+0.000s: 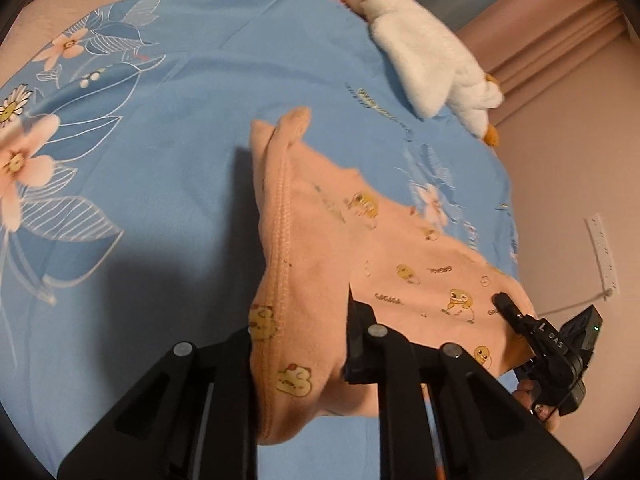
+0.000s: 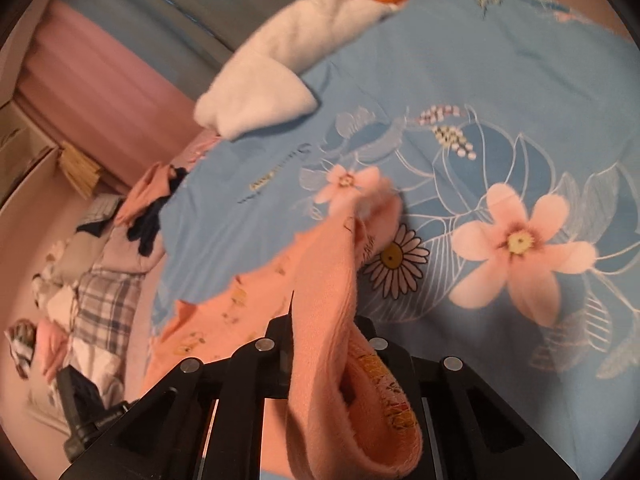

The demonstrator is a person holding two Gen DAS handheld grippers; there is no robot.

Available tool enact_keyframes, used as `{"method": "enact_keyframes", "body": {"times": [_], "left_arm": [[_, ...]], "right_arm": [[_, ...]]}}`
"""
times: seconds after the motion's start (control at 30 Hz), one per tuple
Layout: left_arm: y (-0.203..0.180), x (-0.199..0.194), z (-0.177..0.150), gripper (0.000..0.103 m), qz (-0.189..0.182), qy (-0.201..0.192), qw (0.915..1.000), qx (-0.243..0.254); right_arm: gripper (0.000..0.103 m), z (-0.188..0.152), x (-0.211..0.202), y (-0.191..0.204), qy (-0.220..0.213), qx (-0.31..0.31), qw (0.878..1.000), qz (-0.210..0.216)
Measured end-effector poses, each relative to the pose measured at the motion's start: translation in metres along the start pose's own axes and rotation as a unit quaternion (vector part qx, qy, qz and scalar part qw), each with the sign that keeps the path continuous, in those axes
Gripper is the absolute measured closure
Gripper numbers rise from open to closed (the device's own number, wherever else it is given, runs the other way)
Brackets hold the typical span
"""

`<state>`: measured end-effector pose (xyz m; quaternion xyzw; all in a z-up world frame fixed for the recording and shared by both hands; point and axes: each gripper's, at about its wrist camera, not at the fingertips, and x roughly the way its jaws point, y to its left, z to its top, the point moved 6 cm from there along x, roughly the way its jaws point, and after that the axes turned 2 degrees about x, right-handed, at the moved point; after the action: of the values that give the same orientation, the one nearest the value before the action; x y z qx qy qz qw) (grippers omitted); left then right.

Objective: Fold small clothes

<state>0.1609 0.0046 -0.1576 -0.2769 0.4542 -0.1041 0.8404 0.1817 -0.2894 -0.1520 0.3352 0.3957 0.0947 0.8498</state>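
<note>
A small peach garment [image 1: 312, 240] printed with yellow ducks hangs stretched between my two grippers above the blue floral bedspread [image 1: 180, 140]. My left gripper [image 1: 300, 332] is shut on one hemmed edge, and the cloth bunches between its fingers. In the left wrist view my right gripper [image 1: 505, 305] pinches the far corner of the same garment. In the right wrist view, my right gripper [image 2: 326, 332] is shut on a thick fold of the peach garment [image 2: 328, 264], which drapes down over its fingers and hides the pads.
A white plush goose [image 1: 424, 60] with an orange beak lies at the bedspread's far edge, also seen as the plush [image 2: 272, 80]. A heap of other small clothes [image 2: 100, 272] lies to the left on the pink sheet. Pink curtains [image 1: 560, 40] hang behind.
</note>
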Motion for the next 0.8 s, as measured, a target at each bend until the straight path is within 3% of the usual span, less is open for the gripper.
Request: {"method": "enact_keyframes", "body": {"times": [0.2,0.33,0.5,0.7,0.8], "left_arm": [[0.003,-0.025,-0.039,0.087,0.002,0.014,0.9998,0.016],[0.004,-0.025,-0.059,0.087,0.015,0.016,0.9995,0.021],[0.010,-0.013,-0.075,0.084,0.056,0.026,0.9974,0.036],[0.022,-0.008,-0.081,0.070,0.085,0.041,0.9948,0.039],[0.025,-0.018,-0.079,0.055,0.107,0.030,0.9931,0.038]], "right_arm": [[0.087,-0.029,-0.027,-0.007,0.024,0.000,1.000,-0.014],[0.087,-0.038,-0.024,-0.011,0.040,-0.006,0.999,-0.030],[0.087,-0.046,-0.021,-0.020,0.051,-0.001,0.998,-0.045],[0.087,-0.062,-0.013,-0.039,0.062,0.003,0.995,-0.080],[0.087,-0.066,-0.011,-0.052,0.071,0.024,0.994,-0.082]]}}
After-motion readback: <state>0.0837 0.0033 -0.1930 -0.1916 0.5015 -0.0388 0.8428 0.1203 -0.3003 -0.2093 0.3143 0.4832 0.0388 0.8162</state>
